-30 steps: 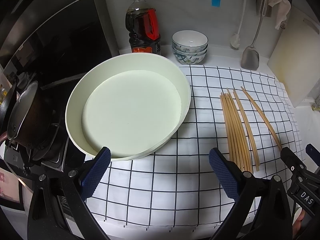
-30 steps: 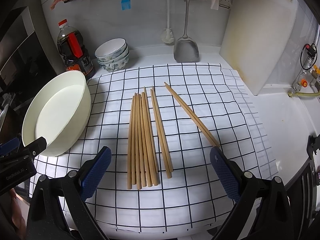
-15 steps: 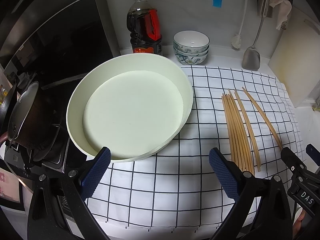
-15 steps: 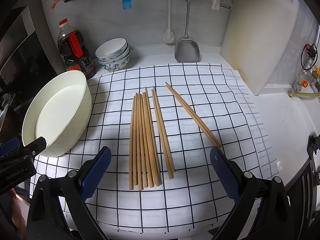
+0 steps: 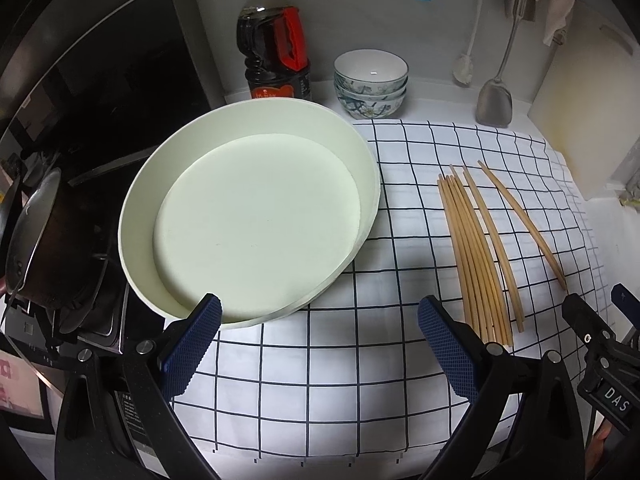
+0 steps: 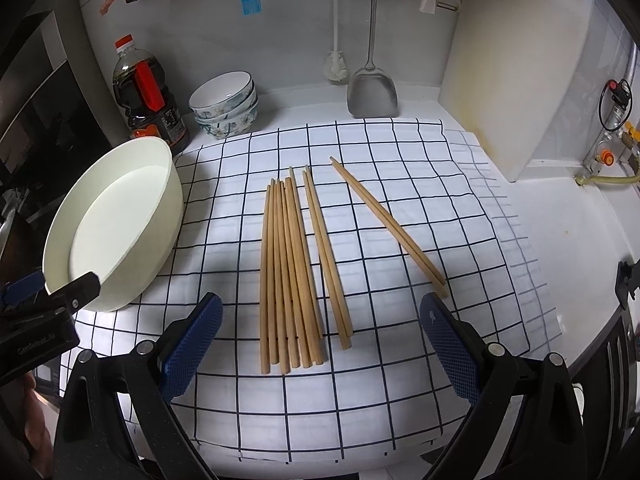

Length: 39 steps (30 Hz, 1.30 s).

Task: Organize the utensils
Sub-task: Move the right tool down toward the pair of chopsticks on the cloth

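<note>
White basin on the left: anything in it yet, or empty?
Empty. The white basin shows only its bare floor; all the chopsticks lie on the checked cloth.

Bottle label [image 5: 280, 90] text too small; pan [image 5: 28, 240] cut off.

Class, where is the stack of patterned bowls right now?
In the right wrist view, the bowls stand at the back left of the counter, between the oil bottle and the hanging spatula, just beyond the checked cloth.

Both grippers, the left gripper [image 5: 320, 344] and the right gripper [image 6: 320, 344], have black plastic arms with silver screws, and jaws covered by blue pads [image 6: 192, 344] with small dots.
</note>
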Available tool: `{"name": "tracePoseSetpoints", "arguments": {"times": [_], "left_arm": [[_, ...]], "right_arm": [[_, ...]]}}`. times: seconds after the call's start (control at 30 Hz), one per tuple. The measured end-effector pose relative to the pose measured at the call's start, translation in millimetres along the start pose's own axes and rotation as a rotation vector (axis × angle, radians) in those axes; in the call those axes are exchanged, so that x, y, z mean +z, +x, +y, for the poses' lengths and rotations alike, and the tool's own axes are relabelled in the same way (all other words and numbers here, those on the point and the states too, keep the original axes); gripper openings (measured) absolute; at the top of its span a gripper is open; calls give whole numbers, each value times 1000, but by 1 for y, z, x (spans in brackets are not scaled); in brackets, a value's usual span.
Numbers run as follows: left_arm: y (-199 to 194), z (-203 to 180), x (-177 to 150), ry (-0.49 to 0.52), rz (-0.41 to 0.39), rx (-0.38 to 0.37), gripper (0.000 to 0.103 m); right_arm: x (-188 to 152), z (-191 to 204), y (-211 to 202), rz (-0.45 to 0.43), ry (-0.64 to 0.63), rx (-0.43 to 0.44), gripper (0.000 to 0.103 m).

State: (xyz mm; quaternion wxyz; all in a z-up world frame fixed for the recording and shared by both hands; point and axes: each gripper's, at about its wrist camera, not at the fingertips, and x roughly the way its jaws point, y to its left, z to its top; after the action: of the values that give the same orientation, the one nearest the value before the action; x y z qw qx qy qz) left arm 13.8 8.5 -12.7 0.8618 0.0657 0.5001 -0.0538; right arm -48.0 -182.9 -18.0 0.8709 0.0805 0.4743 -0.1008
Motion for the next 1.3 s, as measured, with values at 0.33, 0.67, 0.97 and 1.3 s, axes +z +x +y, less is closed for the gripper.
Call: {"name": "tracePoseSetpoints", "arguments": {"times": [0.33,0.67,0.97,1.3], "left_arm": [[23,-9,-6,83,-11,-52,97],[46,-54,-13,24,-11,-136,97],[57,-77,-25,-97,-40,-49,97],[78,-92,-31,-118,-61,-45,97]], "right_arm": [[-23,-31,7,-36,47,59,94],[-22,-85,24,-27,10,47,94],[-2,-139,64,-62,-74,141,94],[16,-148,107,-61,-132,187,94]]}}
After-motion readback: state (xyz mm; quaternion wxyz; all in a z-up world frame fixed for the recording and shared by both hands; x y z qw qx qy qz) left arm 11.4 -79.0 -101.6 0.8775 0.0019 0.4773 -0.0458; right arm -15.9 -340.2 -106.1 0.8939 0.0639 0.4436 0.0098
